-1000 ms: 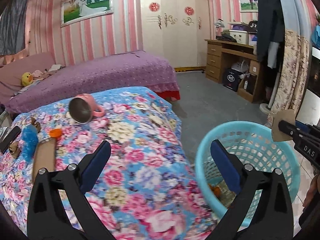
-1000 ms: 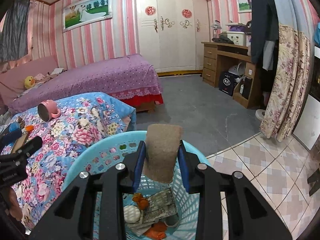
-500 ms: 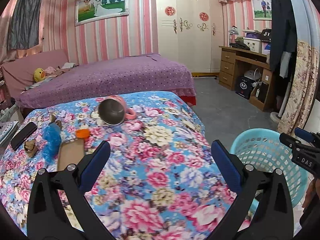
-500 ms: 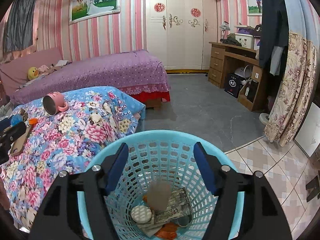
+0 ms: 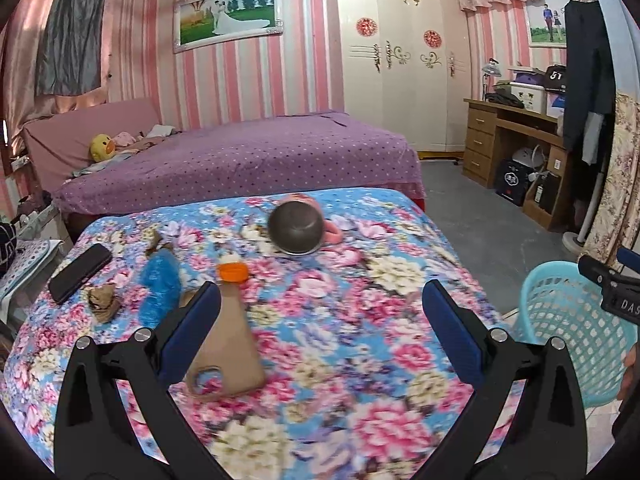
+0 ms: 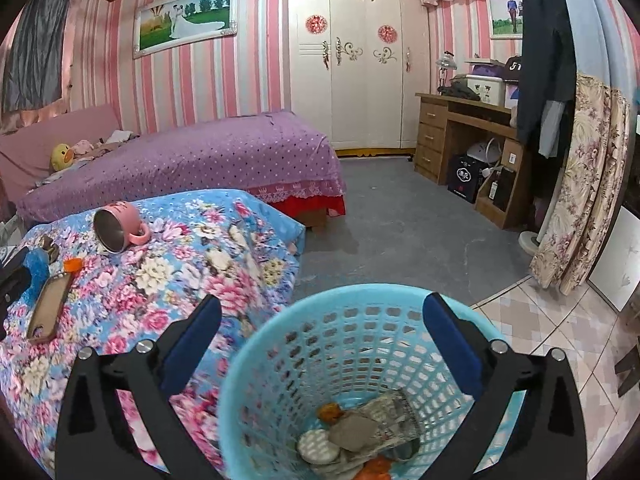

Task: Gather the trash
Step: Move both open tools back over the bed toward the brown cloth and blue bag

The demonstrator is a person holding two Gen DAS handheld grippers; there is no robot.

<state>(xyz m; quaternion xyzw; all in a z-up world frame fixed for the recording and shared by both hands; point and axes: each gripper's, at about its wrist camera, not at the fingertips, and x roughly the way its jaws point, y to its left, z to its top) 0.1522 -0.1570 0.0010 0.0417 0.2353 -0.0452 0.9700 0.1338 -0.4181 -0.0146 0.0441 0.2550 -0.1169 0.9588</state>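
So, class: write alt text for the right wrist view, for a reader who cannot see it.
The right gripper, its jaws opening and empty, hangs over a light blue mesh basket that holds a brown pad, crumpled paper and other scraps. To the left, a floral bedspread bears a tipped pink mug.

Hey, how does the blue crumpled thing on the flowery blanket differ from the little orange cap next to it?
The blue crumpled thing is long, soft and wrinkled, like a plastic wrapper; the orange cap is small, round and rigid. The blue one lies stretched out towards the camera, nearer the black phone; the cap sits upright, open side up, closer to the pink mug. Both rest loose on the floral blanket, ungripped.
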